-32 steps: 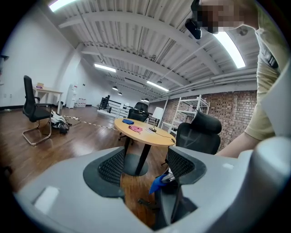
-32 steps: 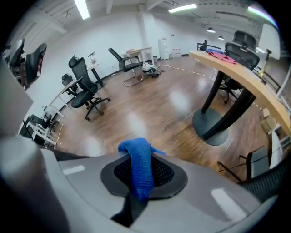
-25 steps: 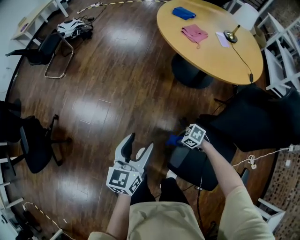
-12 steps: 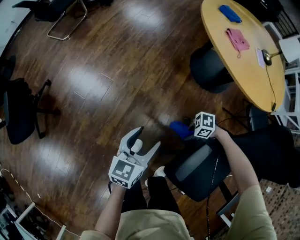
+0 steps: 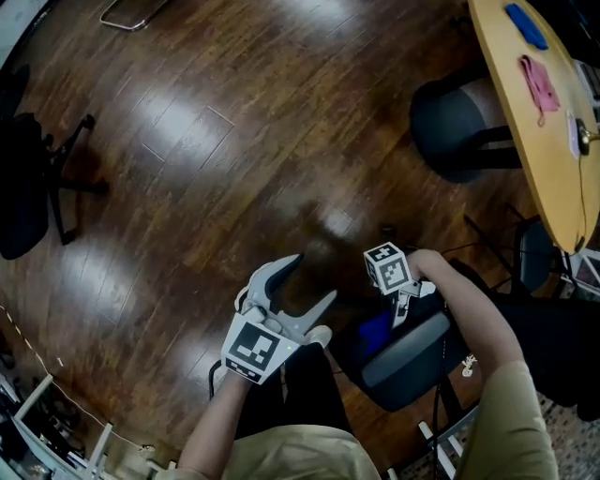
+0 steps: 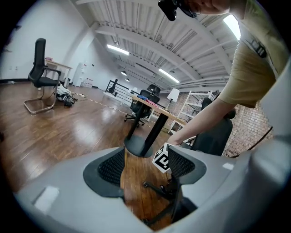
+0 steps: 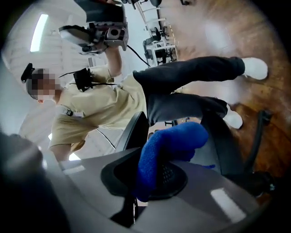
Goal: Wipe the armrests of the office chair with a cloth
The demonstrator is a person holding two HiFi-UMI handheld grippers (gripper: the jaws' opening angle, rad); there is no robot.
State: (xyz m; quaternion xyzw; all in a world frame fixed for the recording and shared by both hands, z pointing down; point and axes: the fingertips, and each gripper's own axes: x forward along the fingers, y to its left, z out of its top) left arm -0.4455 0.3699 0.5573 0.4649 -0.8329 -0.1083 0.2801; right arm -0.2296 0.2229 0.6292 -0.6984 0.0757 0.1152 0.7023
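In the head view my right gripper (image 5: 386, 317) points back toward the person and is shut on a blue cloth (image 5: 375, 330). The cloth lies at the left end of the office chair's grey armrest pad (image 5: 412, 354). The right gripper view shows the blue cloth (image 7: 169, 148) bunched between the jaws of that gripper (image 7: 157, 169), with the person's legs behind it. My left gripper (image 5: 300, 284) hovers open over the floor, left of the chair, holding nothing. Through the left gripper (image 6: 145, 166) I see bare floor and the right gripper's marker cube (image 6: 162, 157).
The chair's black seat and back (image 5: 553, 342) fill the lower right. A round wooden table (image 5: 539, 141) at upper right carries a second blue cloth (image 5: 525, 26) and a pink cloth (image 5: 539, 80); its dark base (image 5: 459, 127) stands nearby. Another black chair (image 5: 23, 183) sits far left.
The head view has swung down and left. My right gripper has turned and drawn the blue cloth from beyond the armrest back onto its near end. The left gripper stays open.
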